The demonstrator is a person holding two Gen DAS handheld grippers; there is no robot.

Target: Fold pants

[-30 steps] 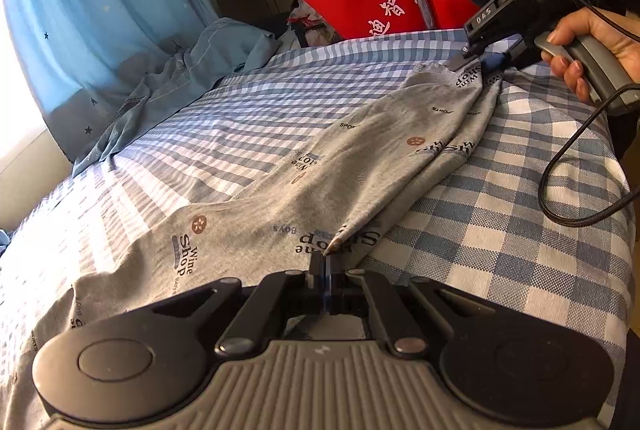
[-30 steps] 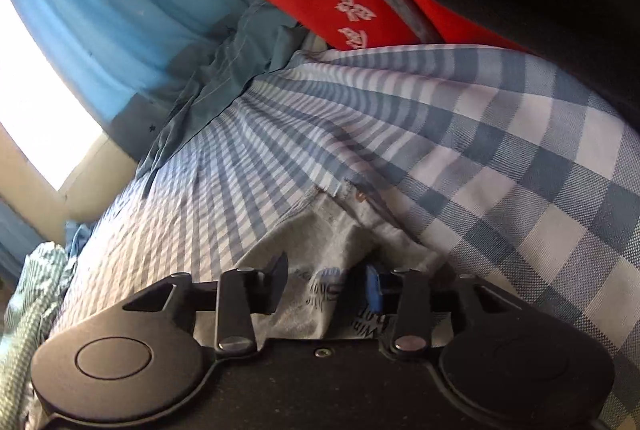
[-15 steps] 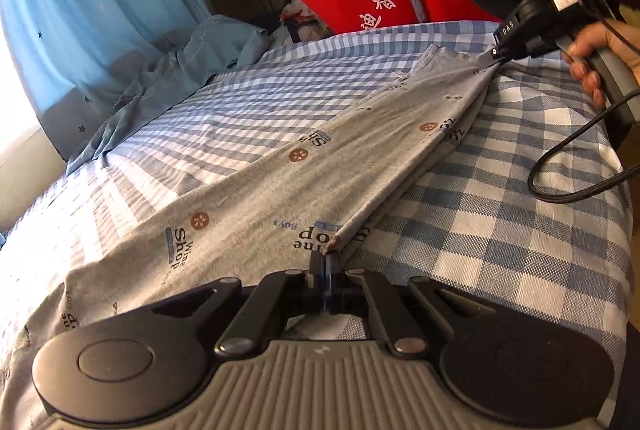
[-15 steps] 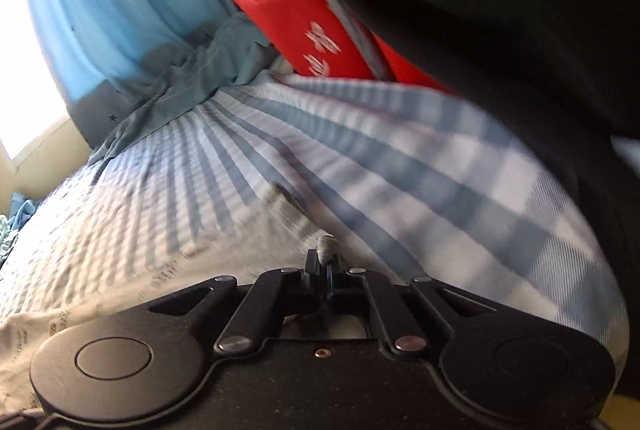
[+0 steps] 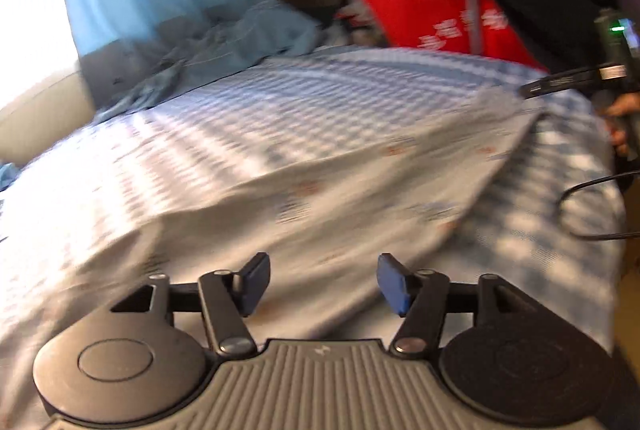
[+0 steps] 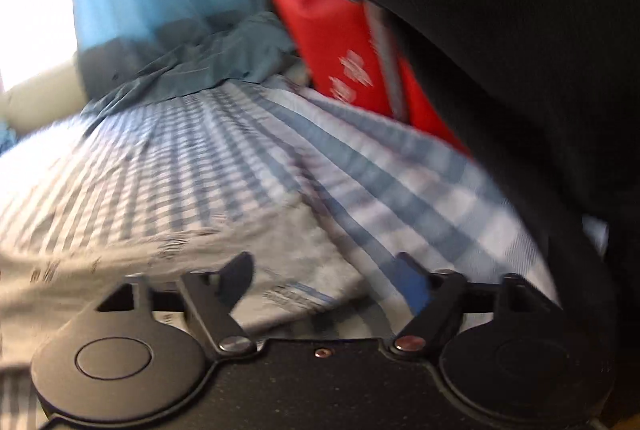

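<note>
Checked bedsheet point(image 5: 248, 117): grey printed pants point(image 5: 320, 189) lie flat, long axis near-left to far-right. Left gripper point(image 5: 322, 284) and right gripper point(image 6: 324, 282) opening, empty.

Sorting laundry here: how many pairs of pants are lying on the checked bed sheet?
1. The grey printed pants lie across the checked sheet, stretching from the left tongs to the far right edge. More clothes may be hidden in the blurred pile behind.

A blue-checked bed point(image 5: 248, 117) bears grey printed pants point(image 5: 340, 197), seemingly folded lengthwise.
</note>
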